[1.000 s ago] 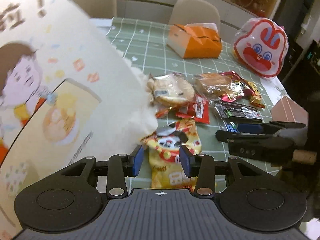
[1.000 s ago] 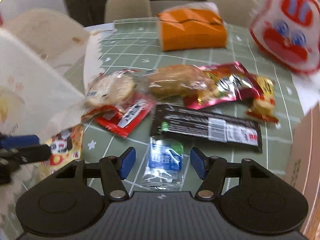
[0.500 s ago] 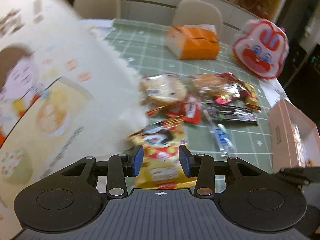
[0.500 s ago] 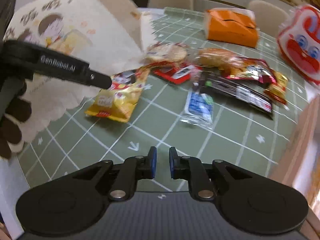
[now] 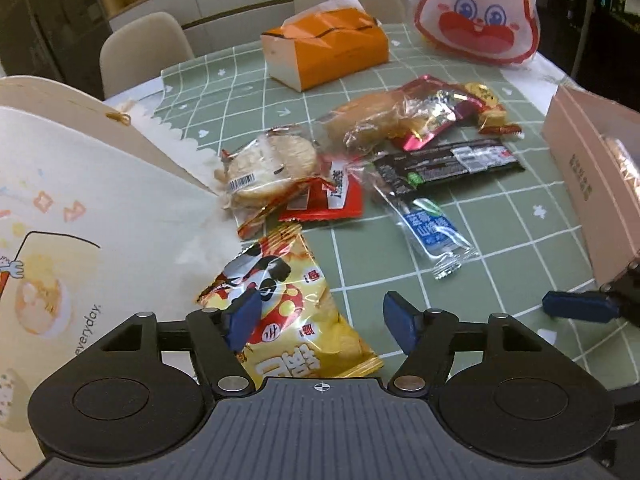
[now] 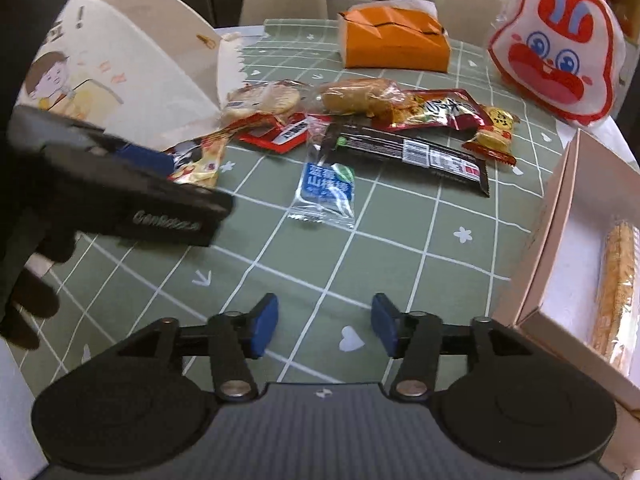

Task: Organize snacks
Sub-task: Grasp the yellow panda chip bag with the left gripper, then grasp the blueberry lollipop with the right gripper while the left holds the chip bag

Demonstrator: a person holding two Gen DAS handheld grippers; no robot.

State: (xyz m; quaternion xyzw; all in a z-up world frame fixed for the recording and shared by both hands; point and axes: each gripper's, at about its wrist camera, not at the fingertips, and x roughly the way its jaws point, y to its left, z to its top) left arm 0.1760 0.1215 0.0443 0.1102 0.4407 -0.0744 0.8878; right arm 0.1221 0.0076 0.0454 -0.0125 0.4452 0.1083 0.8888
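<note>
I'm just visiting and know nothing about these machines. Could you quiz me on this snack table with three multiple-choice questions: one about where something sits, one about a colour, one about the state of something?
1. Where does the small blue-labelled clear packet lie?
A. inside the pink box
B. on the green tablecloth, in front of the long black bar wrapper
C. on top of the orange box

2. What colour is the folded box at the far side of the table?
A. orange
B. purple
C. black

3. What is between the fingers of the right gripper?
A. the yellow snack bag
B. a biscuit
C. nothing but bare tablecloth

Answers: 1 B, it lies flat on the tablecloth, nearer than the black bar wrapper. 2 A, its paper is bright orange. 3 C, its jaws are opening, with only cloth showing between them.
</note>
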